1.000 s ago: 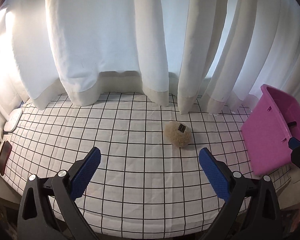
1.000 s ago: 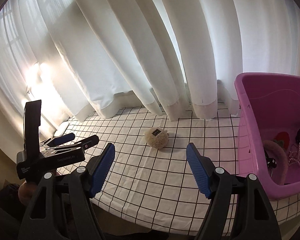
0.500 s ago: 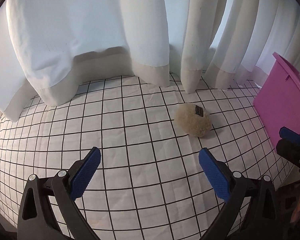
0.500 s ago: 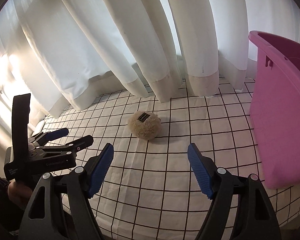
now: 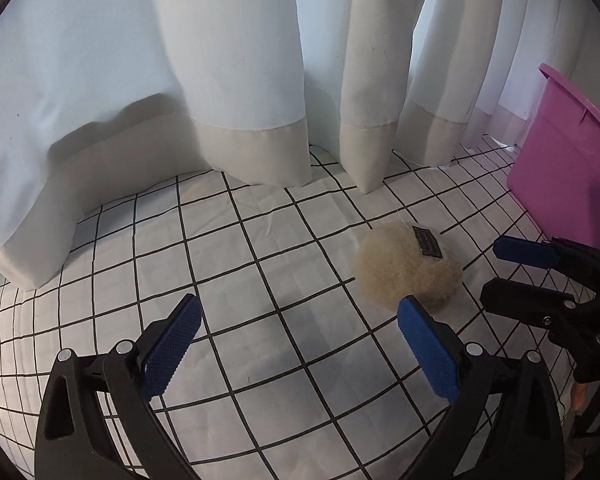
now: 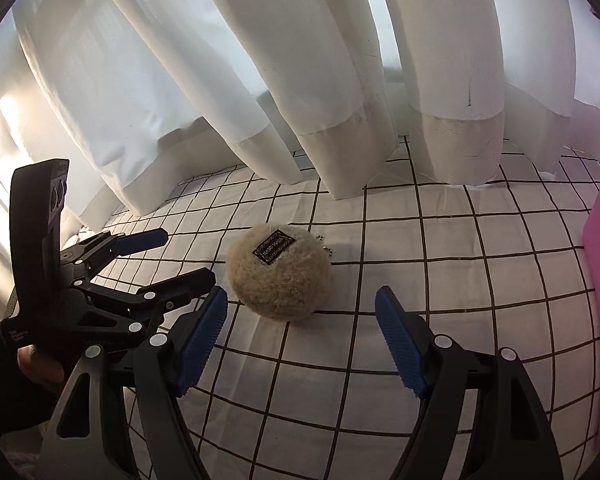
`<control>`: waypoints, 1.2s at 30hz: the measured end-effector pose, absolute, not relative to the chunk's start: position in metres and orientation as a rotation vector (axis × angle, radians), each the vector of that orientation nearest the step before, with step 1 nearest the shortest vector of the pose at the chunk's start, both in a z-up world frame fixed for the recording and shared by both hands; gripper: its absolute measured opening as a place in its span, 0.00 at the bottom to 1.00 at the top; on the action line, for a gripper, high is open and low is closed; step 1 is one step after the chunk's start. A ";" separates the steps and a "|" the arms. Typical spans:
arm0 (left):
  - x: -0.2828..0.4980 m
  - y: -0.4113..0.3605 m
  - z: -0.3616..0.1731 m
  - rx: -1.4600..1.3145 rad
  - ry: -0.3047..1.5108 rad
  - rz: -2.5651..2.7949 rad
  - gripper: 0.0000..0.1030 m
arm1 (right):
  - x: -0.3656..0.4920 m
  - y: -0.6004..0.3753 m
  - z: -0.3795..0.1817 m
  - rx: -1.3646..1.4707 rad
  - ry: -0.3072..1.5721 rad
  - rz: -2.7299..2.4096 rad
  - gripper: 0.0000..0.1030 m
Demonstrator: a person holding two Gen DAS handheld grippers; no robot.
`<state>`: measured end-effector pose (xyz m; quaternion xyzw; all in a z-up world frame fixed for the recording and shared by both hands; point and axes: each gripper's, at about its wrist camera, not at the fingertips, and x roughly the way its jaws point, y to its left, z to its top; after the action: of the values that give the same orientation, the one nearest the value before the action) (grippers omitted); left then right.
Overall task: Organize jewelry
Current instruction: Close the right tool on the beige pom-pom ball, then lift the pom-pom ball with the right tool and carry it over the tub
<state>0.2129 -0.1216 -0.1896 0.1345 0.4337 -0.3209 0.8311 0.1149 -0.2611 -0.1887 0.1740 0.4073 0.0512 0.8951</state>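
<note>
Hanging beyond both pairs of our fingers, the white curtains (image 5: 236, 92) close off the far side, their hems resting on the grid-patterned cloth (image 5: 260, 240) that covers the surface. This cloth leaves us broad bare room between and ahead of the left fingers; its near edge shows under them at the bottom of the left view. The pink plastic bin (image 5: 560, 168) stands to the right of our left fingers, its wall rising from the cloth, and in the right view it fills the right margin, just beyond the right-hand finger. Our left gripper (image 5: 300, 344) is spread wide and holds nothing; our right gripper (image 6: 300, 340) is likewise spread wide and empty. The fluffy beige pom-pom charm (image 6: 278, 276) lies on the cloth just ahead of the right gripper's fingers, between their lines, touching neither; a dark label (image 6: 274, 249) sits on top and a short ball chain (image 6: 324, 245) trails from its far right side. From the left view it lies just past the right-hand blue pad (image 5: 428, 352).
</note>
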 end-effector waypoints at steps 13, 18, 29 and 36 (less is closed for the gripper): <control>0.232 -0.130 -0.203 0.283 0.903 -0.752 0.94 | 0.141 -0.257 -0.209 0.363 0.847 0.146 0.70; 0.238 -0.133 -0.207 0.271 0.898 -0.769 0.90 | 0.145 -0.259 -0.212 0.365 0.846 0.169 0.66; 0.236 -0.152 -0.213 0.274 0.919 -0.875 0.33 | 0.145 -0.258 -0.207 0.281 0.828 0.128 0.42; 0.222 -0.159 -0.211 0.301 0.900 -0.935 0.00 | 0.146 -0.252 -0.203 0.256 0.799 0.121 0.39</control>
<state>0.2223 -0.1595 -0.2114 0.1396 0.4174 -0.4337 0.7863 0.1459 -0.2524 -0.2026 0.1244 0.3876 0.0587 0.9115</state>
